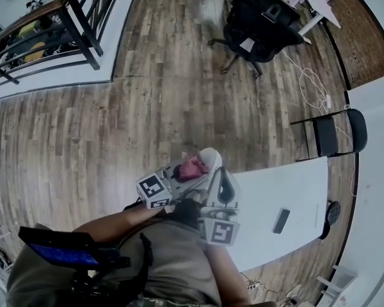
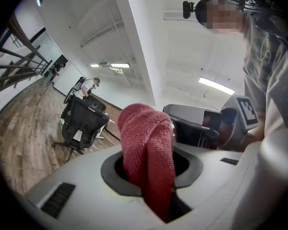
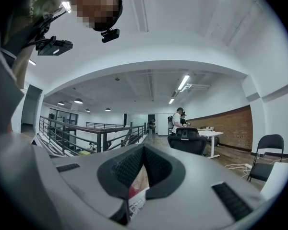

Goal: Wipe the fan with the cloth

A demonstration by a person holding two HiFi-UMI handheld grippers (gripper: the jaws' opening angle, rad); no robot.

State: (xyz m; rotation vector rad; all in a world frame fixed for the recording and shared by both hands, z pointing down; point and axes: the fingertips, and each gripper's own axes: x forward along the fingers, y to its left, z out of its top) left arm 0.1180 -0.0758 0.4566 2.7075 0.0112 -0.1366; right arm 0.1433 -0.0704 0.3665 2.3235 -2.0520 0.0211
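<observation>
Wooden floor (image 1: 179,107) spreads above; lower centre, left gripper (image 2: 152,166) clamps the red cloth (image 2: 145,133), right gripper's (image 3: 143,152) jaws together.

I have the red coarse-knit cloth (image 2: 149,147) pinched between the jaws of my left gripper (image 2: 151,176). It is folded over on itself into a thick, soft roll. Its lower end sits wedged deep in the slot between the dark pads (image 2: 111,178), and its rounded, doubled-over top bulges up well past the jaw tips. In the head view it reads as a small reddish bundle, held in the air and resting on no surface.
</observation>
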